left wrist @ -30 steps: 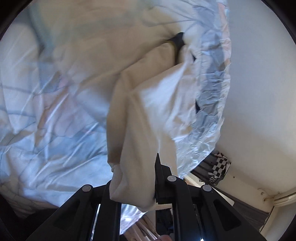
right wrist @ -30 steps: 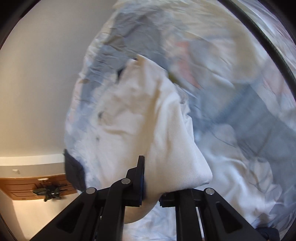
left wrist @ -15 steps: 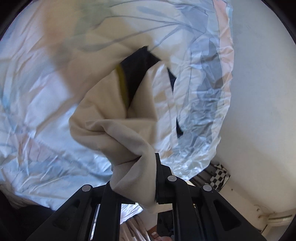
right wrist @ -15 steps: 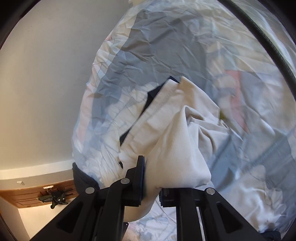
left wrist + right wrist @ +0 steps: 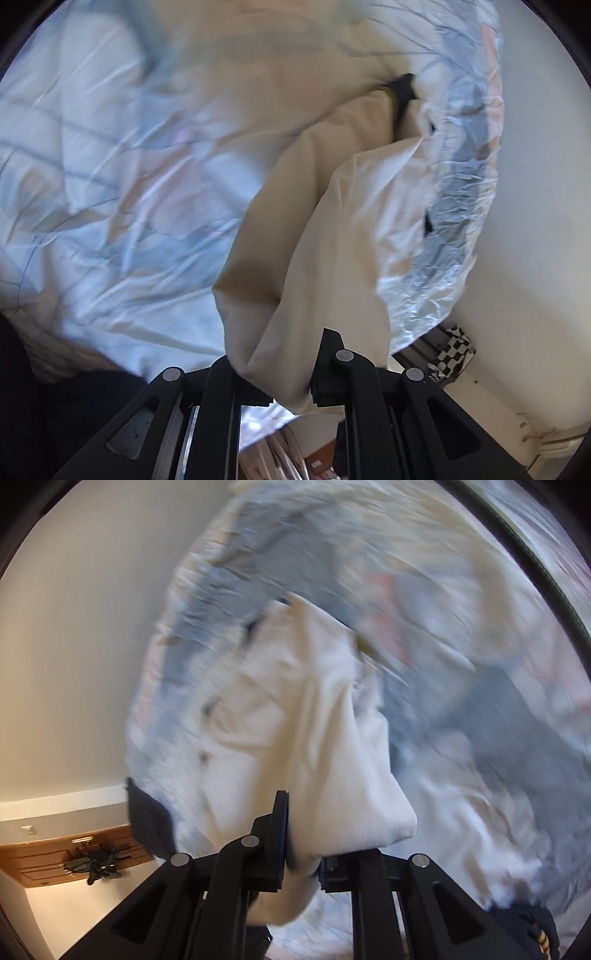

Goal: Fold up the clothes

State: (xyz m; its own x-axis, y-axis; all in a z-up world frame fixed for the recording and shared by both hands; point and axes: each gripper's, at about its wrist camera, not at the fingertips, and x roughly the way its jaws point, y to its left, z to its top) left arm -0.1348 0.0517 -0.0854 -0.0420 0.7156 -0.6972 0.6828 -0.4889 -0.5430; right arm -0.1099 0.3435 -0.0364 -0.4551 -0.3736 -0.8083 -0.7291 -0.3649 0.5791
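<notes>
Blur hides detail where both claws (image 5: pixel 280 373) (image 5: pixel 303 849) pinch cream garment (image 5: pixel 332 229) over bedsheet (image 5: pixel 110 206).

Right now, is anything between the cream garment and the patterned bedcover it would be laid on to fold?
Nothing visible. Both the left gripper and the right gripper are shut on the cream garment, which hangs over the patterned bedcover. The cover under it looks bare, though blur hides detail.
</notes>
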